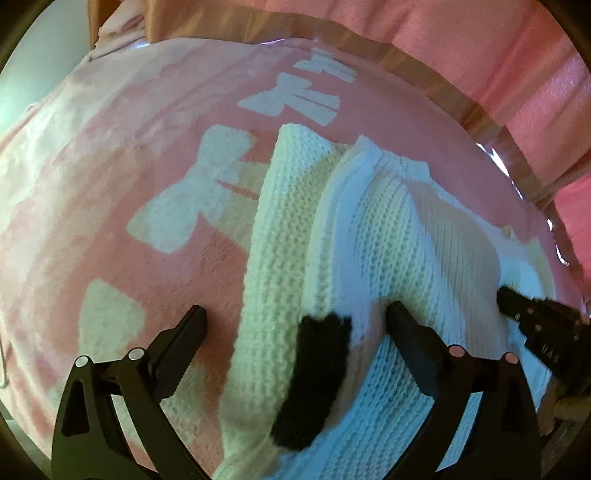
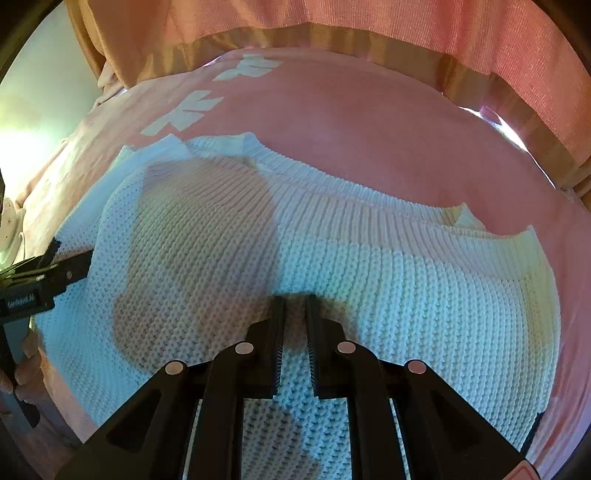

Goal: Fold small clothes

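Note:
A white knit sweater lies on a pink blanket with white bow prints. In the left wrist view a sleeve with a black cuff is folded across its left side. My left gripper is open just above the sleeve and cuff, jaws wide apart. In the right wrist view the sweater fills the middle, ribbed hem at the far edge. My right gripper is nearly closed, its tips resting on the knit; a narrow gap shows between the jaws with no fabric pinched. The left gripper's finger shows at the left.
A pink curtain with a tan band hangs behind the bed's far edge. The right gripper's finger enters the left wrist view at the right. A hand shows at the lower left of the right wrist view.

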Available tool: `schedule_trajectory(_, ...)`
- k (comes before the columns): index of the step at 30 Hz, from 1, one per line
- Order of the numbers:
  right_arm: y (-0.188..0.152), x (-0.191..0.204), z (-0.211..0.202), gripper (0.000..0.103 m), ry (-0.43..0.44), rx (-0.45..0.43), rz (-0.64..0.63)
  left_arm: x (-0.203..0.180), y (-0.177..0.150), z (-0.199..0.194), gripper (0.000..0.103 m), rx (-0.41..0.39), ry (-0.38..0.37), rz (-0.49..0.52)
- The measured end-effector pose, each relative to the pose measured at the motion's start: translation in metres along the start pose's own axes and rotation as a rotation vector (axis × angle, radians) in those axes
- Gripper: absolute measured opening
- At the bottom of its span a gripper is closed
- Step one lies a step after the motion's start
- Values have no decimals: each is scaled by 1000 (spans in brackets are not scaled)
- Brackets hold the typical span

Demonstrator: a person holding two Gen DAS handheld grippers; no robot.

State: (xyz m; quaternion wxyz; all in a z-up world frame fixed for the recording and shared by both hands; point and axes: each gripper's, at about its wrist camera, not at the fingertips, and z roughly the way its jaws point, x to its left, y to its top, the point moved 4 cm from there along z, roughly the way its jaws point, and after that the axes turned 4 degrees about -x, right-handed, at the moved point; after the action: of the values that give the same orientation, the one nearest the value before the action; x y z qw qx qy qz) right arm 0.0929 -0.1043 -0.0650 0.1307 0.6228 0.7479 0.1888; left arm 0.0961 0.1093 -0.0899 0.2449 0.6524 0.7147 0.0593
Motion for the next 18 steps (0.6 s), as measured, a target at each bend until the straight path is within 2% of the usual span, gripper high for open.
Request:
schedule_trajectory(1,0,0,0,10,2,-1,-1,0,1,0,94,-4,-6,-9)
schedule_trajectory(3,-1,-1,0,10,7,-1,0,0,4,-2,75,-16,-30,-22)
schedule_trajectory(4,0,-1,0,10,11,-2,0,-2,6,-5,43,-15,-97,-35)
schedule_trajectory(5,-1,-2,0,10,15,-2,1,-1,8,-7,29,5,-156,-69)
schedule_trajectory(7,-1,-3,0,10,21,-1,0,-1,11,-20,25,-5,-198,-119)
schedule_trajectory(10,-1,-3,0,10,23,2,-4,-20,16,-52,24,-47,-261,-113)
schedule_trajectory(14,1,-7,2,10,55,8,15,-82,21,-109,24,-123,-398,-30)
schedule_trajectory(18,3,-17,4,10,136,19,64,-154,14,-129,24,-120,-448,84)
